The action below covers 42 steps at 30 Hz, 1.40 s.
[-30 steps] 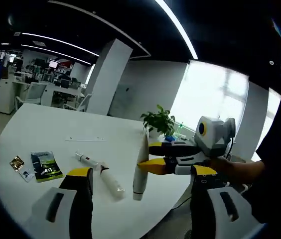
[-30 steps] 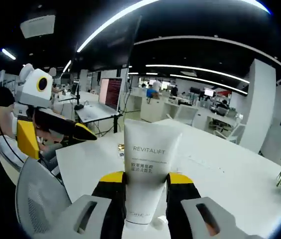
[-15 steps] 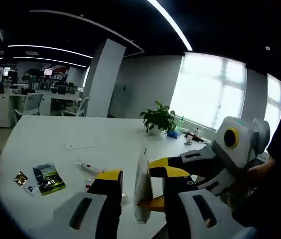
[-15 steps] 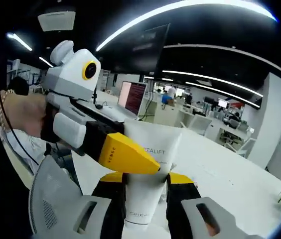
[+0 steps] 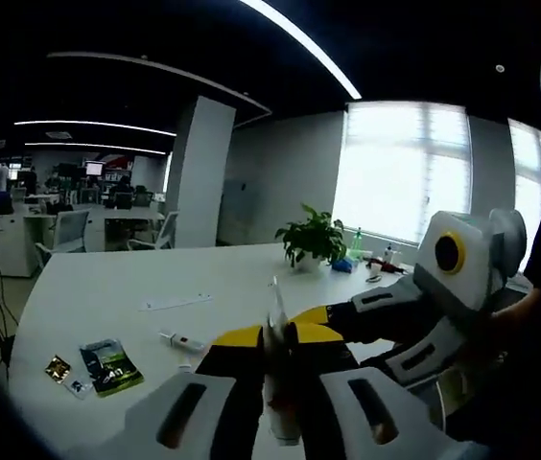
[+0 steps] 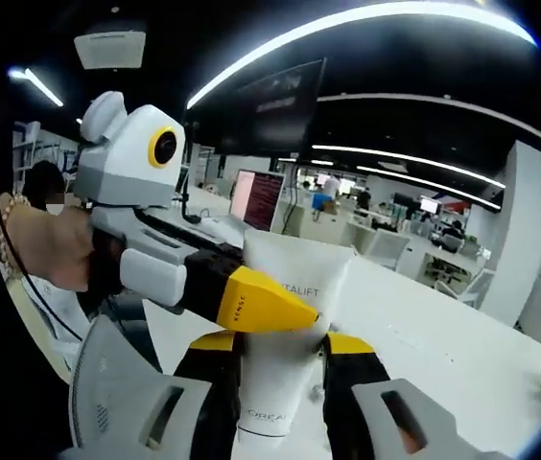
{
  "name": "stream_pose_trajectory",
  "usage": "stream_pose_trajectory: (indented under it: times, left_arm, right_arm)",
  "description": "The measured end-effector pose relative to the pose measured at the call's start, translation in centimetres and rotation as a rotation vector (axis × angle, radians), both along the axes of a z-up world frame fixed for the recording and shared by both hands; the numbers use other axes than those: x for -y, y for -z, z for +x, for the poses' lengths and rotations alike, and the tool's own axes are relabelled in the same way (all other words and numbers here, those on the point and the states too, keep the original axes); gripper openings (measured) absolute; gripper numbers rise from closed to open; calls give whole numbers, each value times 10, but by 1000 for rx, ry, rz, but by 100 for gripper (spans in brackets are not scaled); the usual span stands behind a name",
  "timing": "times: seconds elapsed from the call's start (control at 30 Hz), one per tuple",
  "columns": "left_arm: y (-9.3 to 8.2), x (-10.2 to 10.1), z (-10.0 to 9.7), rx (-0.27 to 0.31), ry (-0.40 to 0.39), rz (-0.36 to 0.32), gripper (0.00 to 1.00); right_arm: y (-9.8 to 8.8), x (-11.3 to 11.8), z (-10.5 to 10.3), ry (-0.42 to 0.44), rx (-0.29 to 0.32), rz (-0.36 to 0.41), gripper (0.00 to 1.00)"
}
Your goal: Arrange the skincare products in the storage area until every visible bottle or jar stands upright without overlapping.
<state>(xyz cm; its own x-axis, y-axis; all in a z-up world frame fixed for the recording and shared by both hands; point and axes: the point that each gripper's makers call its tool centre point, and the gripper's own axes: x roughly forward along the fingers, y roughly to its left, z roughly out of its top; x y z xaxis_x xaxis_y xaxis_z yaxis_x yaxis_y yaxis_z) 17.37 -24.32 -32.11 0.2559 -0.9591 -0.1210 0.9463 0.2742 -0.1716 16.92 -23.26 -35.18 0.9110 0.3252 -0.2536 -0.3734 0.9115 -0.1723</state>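
Note:
A white REVITALIFT cream tube (image 6: 299, 264) stands cap-down in the air, with both grippers shut on it. In the right gripper view my right gripper (image 6: 280, 347) clamps its lower body. The left gripper (image 6: 294, 311) reaches in from the left, one yellow jaw lying across the tube's front. In the left gripper view the tube (image 5: 274, 305) appears edge-on and thin, between my left gripper (image 5: 275, 337) jaws. The right gripper (image 5: 301, 318) comes in from the right and holds the same tube. A slim white pen-like tube (image 5: 180, 341) lies on the white table (image 5: 107, 287).
A green sachet (image 5: 112, 365) and a small gold sachet (image 5: 58, 368) lie at the table's near left. A flat strip (image 5: 175, 302) lies mid-table and a potted plant (image 5: 314, 240) stands at the far edge. A person's hand (image 6: 45, 244) holds the left gripper.
My left gripper has come onto the tube held by the right gripper, and its jaws have narrowed from wide apart to pressed against the tube. The right gripper has kept its hold.

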Motion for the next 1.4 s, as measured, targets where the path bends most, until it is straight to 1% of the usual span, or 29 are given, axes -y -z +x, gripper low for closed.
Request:
stream_pose_trajectory:
  times: [0.03,0.1,0.13,0.17,0.2,0.23,0.27,0.3,0.33,0.4,0.43,0.47,0.5,0.53,0.57,0.6,0.63,0.67,0.7,0.73,0.8,0.83,0.9,1.0,1.1,1.17,1.23,1.3,1.4]
  left_arm:
    - [1,-1,-1,-6,15,6,7]
    - [3,-3,-3,-31,42,10,6]
    - [4,-4,-6,-35,63,11,6]
    - [4,-6,-6,-20,64,17,6]
    - [4,-7,-6,-2,71,28,6]
    - [2,-8,-8,-11,94,31,6]
    - [0,-9,-7,-11,100,22,6]
    - [-5,-10,-9,-27,127,-3,6]
    - [-10,-8,-14,-37,159,-20,6]
    - [-19,-8,-18,-11,196,-33,6]
    - [-23,-7,-22,-9,232,-35,6]
    - [-26,-7,-22,8,262,-34,6]
    - [-28,-7,-25,26,295,-32,6]
    - [-30,-6,-30,33,331,-29,6]
    - [-32,-5,-36,53,375,-29,6]
    - [-32,-4,-42,59,416,-22,6]
    - [-32,-3,-44,69,435,-14,6]
    - [-31,-2,-50,72,471,-3,6]
    - [-31,-1,-53,74,491,-1,6]
    - [-31,2,-57,75,505,-3,6]
    - [-32,5,-64,73,536,-9,6]
    - [-32,5,-67,69,550,-9,6]
    - [-33,6,-71,68,572,-8,6]
    - [-35,8,-78,60,594,-18,6]
    - [-36,9,-82,50,605,-27,6]
    - [-36,9,-83,47,605,-28,6]
    - [-35,8,-86,40,609,-27,6]
    - [-33,7,-87,43,615,-22,6]
    - [-32,7,-87,40,615,-17,7]
  right_arm:
    - [0,-2,-2,-12,-3,18,25]
    - [-1,-5,-6,-47,-16,84,24]
    - [-2,-6,-8,-64,-25,135,24]
    - [-5,-7,-11,-81,-22,157,24]
    - [-7,-5,-13,-95,-17,155,25]
    - [-7,-7,-15,-116,-24,167,27]
    - [-8,-7,-17,-129,-25,178,29]
    - [-8,-5,-17,-141,-22,183,33]
    - [-6,-8,-20,-184,-33,204,34]
    - [-6,-4,-22,-215,-36,209,33]
    - [-7,-5,-24,-236,-39,226,33]
    - [-8,-4,-26,-247,-52,256,34]
    - [-9,-7,-30,-282,-62,270,35]
    - [-11,-6,-31,-291,-65,281,36]
    - [-15,-4,-32,-309,-62,284,36]
    - [-16,-7,-38,-355,-78,290,35]
    - [-18,-7,-43,-393,-95,285,33]
    - [-20,-6,-44,-404,-86,262,32]
    - [-19,-6,-48,-437,-96,239,31]
    - [-18,-6,-51,-456,-116,238,31]
    - [-18,-6,-53,-477,-122,243,29]
    - [-16,-8,-54,-496,-131,251,27]
    - [-14,-9,-54,-499,-135,251,22]
    - [-11,-15,-57,-519,-148,234,20]
    - [-11,-17,-61,-541,-148,226,13]
    - [-10,-16,-60,-529,-144,233,13]
    - [-9,-16,-62,-544,-146,229,11]
    - [-7,-16,-63,-554,-122,187,10]
    - [-7,-17,-65,-561,-126,196,7]
